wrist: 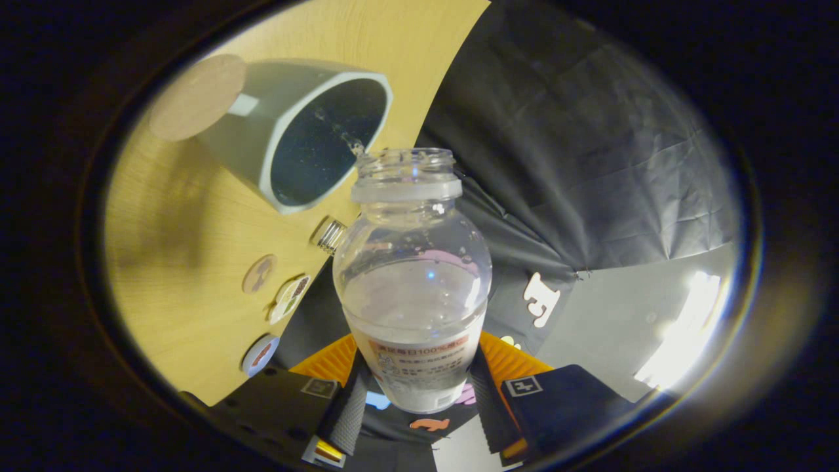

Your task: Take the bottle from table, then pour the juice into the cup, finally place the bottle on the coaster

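Note:
My gripper (414, 387) is shut on a clear plastic bottle (413, 275), both fingers pressed against its labelled lower body. The bottle is uncapped and holds some clear liquid. The view is rolled steeply, so the wooden table (190, 262) stands on its side. The bottle's open mouth sits right at the rim of a grey cup (308, 141) with a dark inside, and small drops show at that rim. A round cork coaster (196, 97) lies on the table just beyond the cup.
A small ridged bottle cap (327, 235) lies on the table near the cup. Several round stickers (288, 298) line the table's edge close to my fingers. Black cloth hangs behind the table, with a bright grey surface (655, 314) beyond it.

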Motion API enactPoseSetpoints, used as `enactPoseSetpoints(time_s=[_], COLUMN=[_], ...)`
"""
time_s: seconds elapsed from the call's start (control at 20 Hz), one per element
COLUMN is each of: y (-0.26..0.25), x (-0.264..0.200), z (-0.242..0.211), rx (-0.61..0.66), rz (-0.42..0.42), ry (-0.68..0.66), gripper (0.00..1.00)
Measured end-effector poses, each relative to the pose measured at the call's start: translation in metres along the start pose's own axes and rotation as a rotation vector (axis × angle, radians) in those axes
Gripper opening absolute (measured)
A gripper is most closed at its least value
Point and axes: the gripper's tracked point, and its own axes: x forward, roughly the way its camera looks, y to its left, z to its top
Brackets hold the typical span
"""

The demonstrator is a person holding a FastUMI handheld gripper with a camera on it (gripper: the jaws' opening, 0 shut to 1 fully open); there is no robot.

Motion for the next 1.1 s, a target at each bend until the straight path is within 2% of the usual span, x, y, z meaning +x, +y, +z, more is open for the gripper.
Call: enactPoseSetpoints(time_s=[0.2, 0.35, 0.6, 0.8, 0.95, 1.1], y=[-0.001, 0.011, 0.034, 0.058, 0.067, 0.075], x=[-0.004, -0.006, -0.016, -0.024, -0.011, 0.008], z=[-0.006, -0.016, -0.034, -0.038, -0.051, -0.063], rx=[0.023, 0.163, 0.549, 0.927, 1.151, 1.360], rz=[0.013, 0.086, 0.241, 0.382, 0.442, 0.464], ry=[0.008, 0.049, 0.188, 0.297, 0.376, 0.432], gripper=[0.77, 0.77, 0.77, 0.77, 0.77, 0.78])
